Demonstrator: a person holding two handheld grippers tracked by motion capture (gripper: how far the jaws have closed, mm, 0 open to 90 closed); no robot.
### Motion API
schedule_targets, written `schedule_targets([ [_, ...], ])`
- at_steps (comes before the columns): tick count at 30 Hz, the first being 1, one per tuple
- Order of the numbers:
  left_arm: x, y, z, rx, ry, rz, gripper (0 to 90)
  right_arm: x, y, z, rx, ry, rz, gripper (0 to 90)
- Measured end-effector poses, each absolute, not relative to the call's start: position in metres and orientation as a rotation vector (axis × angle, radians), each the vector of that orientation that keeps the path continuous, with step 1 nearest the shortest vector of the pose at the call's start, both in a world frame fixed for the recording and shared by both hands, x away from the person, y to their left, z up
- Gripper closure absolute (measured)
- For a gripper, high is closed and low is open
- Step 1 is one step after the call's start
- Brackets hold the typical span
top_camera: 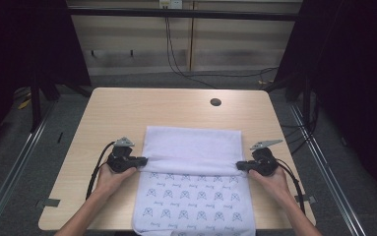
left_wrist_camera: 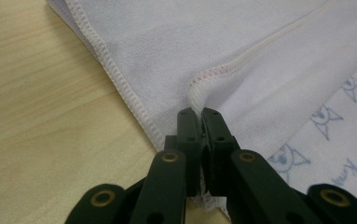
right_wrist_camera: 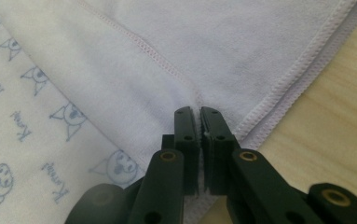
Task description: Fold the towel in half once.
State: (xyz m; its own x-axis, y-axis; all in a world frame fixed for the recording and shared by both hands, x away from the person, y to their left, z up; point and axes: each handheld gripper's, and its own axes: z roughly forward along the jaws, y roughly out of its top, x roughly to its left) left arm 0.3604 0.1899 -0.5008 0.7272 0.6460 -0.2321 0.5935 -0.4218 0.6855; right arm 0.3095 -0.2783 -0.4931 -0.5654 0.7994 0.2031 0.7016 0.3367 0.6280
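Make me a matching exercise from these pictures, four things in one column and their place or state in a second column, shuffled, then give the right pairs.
Things:
1. left hand-held gripper
2. right hand-held gripper
3. towel
4. round hole in the table

Place or state:
A. far part of the tabletop, beyond the towel
B. shut on the towel's right edge
C. partly folded, plain side over the cat-printed side
D. shut on the towel's left edge

Pairs: 1-D, 2-B, 3-C, 4-A
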Motion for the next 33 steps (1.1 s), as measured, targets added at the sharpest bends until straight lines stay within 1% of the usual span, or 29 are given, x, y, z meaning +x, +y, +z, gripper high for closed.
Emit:
schedule_targets([
  [3, 0.356, 0.189, -0.499, 2.166, 0.919, 0.135, 87.2, 0.313, -0.278, -0.494, 1.372, 2.445, 1.044, 86.2],
  [8, 0.361, 0.194, -0.5, 2.156, 0.926, 0.101, 87.3, 0.316, -0.276, -0.494, 1.364, 2.446, 1.046, 86.2],
  [12, 0.367, 0.193, -0.498, 2.175, 0.942, 0.16, 87.3, 0.326, -0.274, -0.494, 1.378, 2.445, 1.05, 86.2],
  [14, 0.359, 0.193, -0.498, 2.173, 0.955, 0.185, 87.6, 0.331, -0.271, -0.495, 1.4, 2.439, 1.058, 86.2],
  [16, 0.347, 0.198, -0.497, 2.189, 0.929, 0.187, 87.7, 0.328, -0.265, -0.493, 1.379, 2.454, 1.027, 86.2],
  [18, 0.348, 0.206, -0.499, 2.158, 0.928, 0.131, 87.8, 0.326, -0.264, -0.492, 1.364, 2.473, 1.031, 86.2],
  [19, 0.352, 0.207, -0.499, 2.151, 0.942, 0.113, 87.8, 0.328, -0.265, -0.493, 1.374, 2.477, 1.037, 86.2],
  [21, 0.361, 0.203, -0.498, 2.176, 0.942, 0.162, 87.8, 0.334, -0.265, -0.494, 1.4, 2.472, 1.056, 86.2],
  [24, 0.382, 0.198, -0.499, 2.159, 0.988, 0.201, 87.8, 0.347, -0.264, -0.495, 1.405, 2.452, 1.055, 86.2],
  [33, 0.43, 0.19, -0.503, 2.104, 1.046, 0.204, 87.7, 0.393, -0.268, -0.496, 1.449, 2.401, 1.031, 86.2],
])
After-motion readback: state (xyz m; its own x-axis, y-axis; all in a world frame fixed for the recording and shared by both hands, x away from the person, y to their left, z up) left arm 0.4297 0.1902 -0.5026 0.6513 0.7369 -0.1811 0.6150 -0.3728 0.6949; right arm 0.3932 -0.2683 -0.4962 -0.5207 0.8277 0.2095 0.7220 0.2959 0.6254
